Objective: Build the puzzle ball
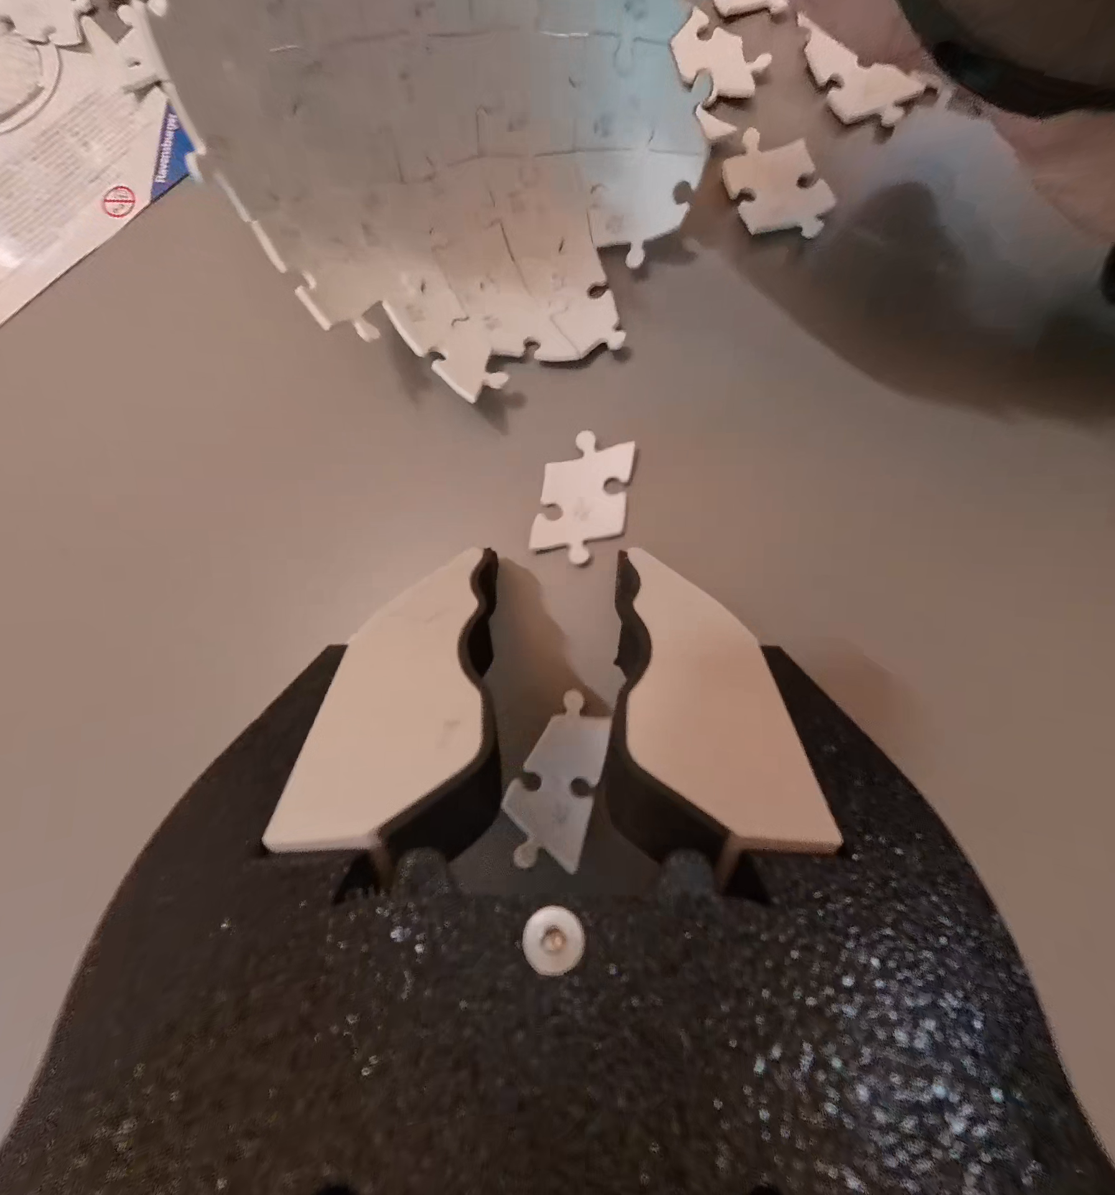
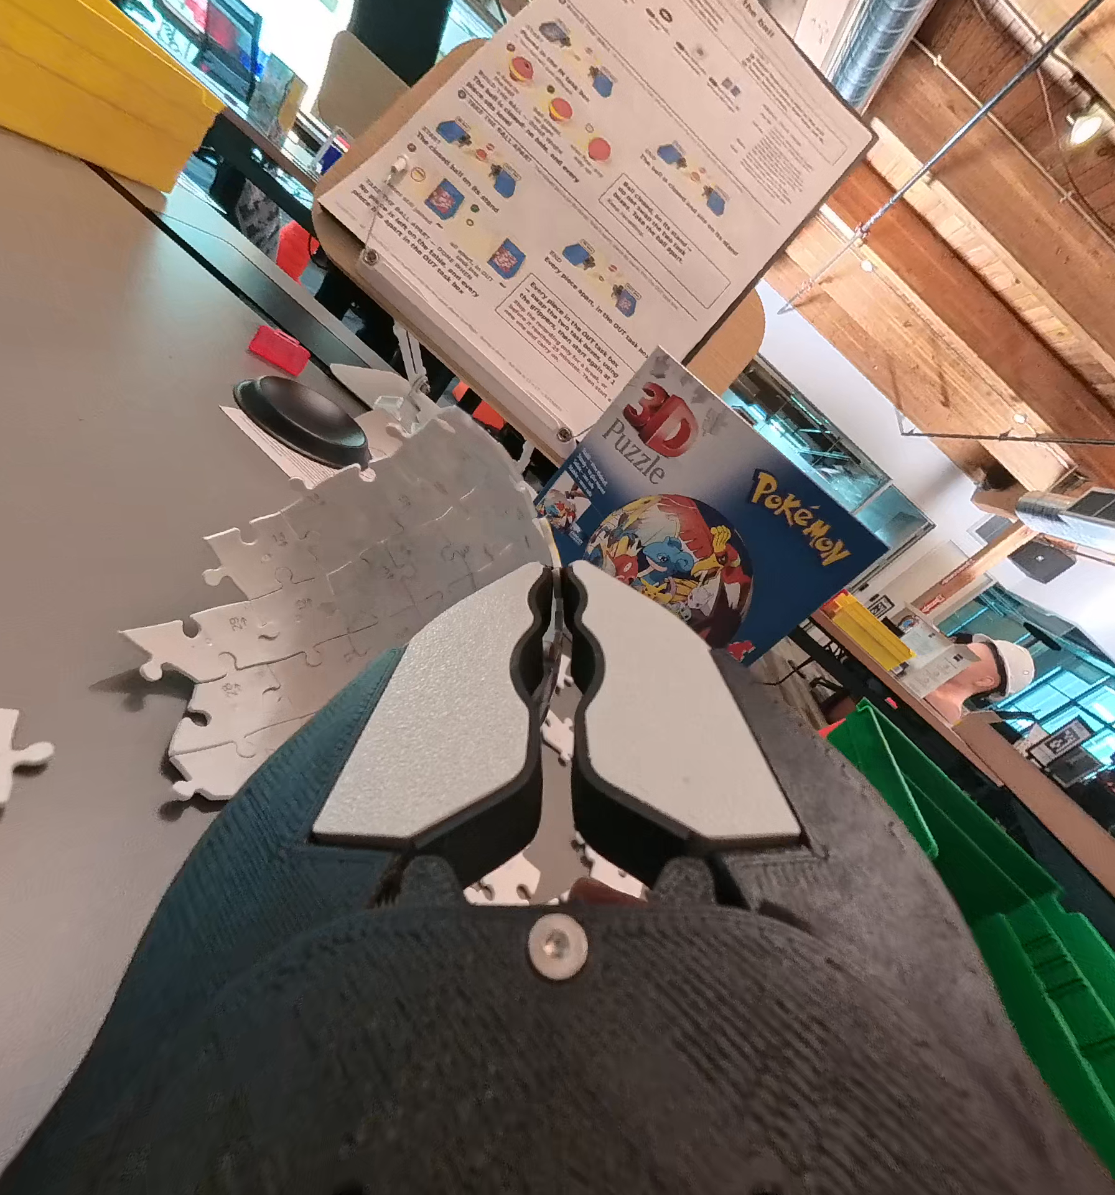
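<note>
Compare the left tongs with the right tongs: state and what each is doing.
The left tongs stand open, empty, over a loose puzzle piece lying flat on the table. The right tongs are shut on the rim of the half-built puzzle shell, tilted well off level. Both have pale flat fingers on a black body.

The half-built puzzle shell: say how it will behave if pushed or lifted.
The half-built shell is a thin curved sheet of interlocked pieces, so it probably flexes and may split at its seams. Its rounded form suggests it would rock or slide on the smooth table. It is likely light. The edge tabs look easily bent.
</note>
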### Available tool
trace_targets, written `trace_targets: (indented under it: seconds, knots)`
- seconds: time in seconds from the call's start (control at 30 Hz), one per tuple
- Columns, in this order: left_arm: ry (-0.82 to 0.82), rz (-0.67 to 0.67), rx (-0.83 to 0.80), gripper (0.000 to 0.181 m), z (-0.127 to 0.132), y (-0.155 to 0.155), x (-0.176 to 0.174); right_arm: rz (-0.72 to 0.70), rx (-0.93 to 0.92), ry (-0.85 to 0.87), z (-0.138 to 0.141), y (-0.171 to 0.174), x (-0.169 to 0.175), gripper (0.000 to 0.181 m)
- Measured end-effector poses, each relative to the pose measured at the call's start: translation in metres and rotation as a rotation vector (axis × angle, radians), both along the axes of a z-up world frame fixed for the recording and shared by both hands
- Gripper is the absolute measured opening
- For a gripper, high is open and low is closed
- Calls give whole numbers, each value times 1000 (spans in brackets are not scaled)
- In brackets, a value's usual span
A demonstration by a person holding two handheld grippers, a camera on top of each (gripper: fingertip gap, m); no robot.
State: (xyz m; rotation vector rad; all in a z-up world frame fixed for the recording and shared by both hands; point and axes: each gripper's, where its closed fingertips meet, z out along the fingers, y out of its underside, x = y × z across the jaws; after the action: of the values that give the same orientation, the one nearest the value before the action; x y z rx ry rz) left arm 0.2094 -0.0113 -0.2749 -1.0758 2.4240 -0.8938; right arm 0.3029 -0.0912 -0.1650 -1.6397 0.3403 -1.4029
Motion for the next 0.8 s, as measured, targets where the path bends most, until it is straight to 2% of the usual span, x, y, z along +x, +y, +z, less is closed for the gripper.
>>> trace_targets:
  seconds: [0.1,0.2,0.3,0.4,0.57,0.8]
  knots:
    - [-15,62,8,38,4,10,2,-1,-9,-26,2,0,-3,3]
    - [9,114,-80,44,14,-5,-4,-4,-25,-57,5,1,-6,3]
    - [-72,108,-41,40,21,-10,-2,9,-36,-75,5,4,-9,3]
    - [-78,96,24,37,14,-6,2,3,-39,-79,5,5,-11,3]
    - [-29,93,12,30,1,-3,1,-2,-27,-80,4,4,-16,3]
    - [-34,137,-1,28,0,13,18,-22,-11,-68,2,-1,-26,3]
